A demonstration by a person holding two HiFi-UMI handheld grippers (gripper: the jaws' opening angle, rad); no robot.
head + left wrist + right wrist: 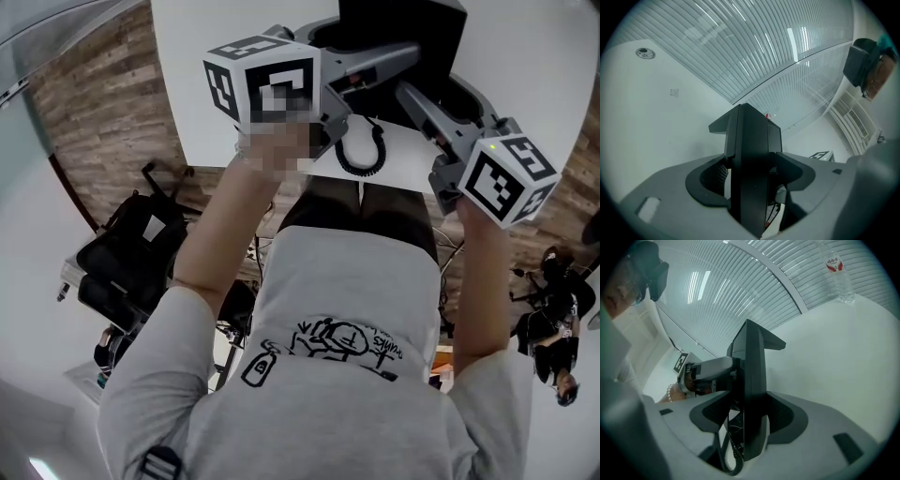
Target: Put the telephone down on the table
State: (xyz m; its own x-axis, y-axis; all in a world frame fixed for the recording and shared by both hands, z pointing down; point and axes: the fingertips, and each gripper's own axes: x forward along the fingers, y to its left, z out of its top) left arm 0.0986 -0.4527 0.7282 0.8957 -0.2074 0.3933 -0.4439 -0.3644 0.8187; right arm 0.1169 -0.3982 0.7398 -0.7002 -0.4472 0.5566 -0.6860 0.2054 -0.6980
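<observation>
A black telephone hangs over the white table, gripped from both sides, and its coiled cord dangles below it. My left gripper reaches in from the left and is shut on one edge. My right gripper comes from the right and clamps the other edge. In the left gripper view the telephone stands upright between the jaws of the left gripper, pads against it. The right gripper view shows the telephone clamped in my right gripper, with the cord below.
A clear water bottle stands far back on the table. Slatted blinds cover the glass wall behind. On the wooden floor to the left is a black chair with a bag; another person is at the right.
</observation>
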